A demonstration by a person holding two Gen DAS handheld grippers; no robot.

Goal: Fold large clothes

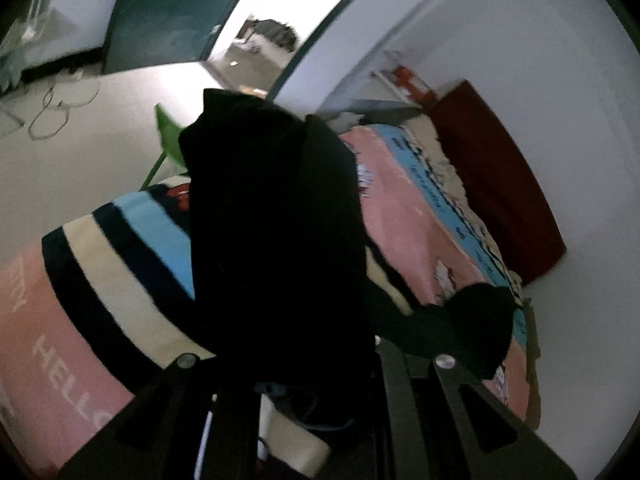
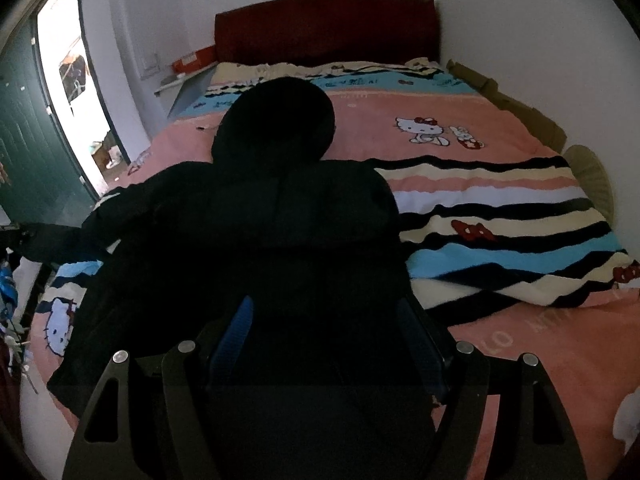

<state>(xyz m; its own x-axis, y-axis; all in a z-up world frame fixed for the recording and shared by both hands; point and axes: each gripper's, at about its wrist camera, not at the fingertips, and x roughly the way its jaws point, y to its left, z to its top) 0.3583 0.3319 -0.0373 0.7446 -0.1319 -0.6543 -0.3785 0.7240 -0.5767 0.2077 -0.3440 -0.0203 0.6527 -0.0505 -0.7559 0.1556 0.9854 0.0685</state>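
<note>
Two tongs, both mine. My left tongs (image 1: 298,392) are pressed tight w/ a bit of the black hoodie (image 2: 256,248) pinched between them. In the left view the cloth hangs up in front of the lens & hides most of the bed. My right tongs (image 2: 332,340) are spread wide, blue fingers (image 2: 240,328) on each side, right over the hoodie's lower part. Can't tell if they touch it. The hoodie lies on the pink cat blanket (image 2: 500,280), hood (image 2: 276,120) pointing to the far end, one sleeve (image 2: 60,240) going off to the left edge. Past the hood sits the dark red headboard (image 2: 324,28) by the white wall. Far left is a green door (image 2: 24,160), open, w/ bright light.
</note>
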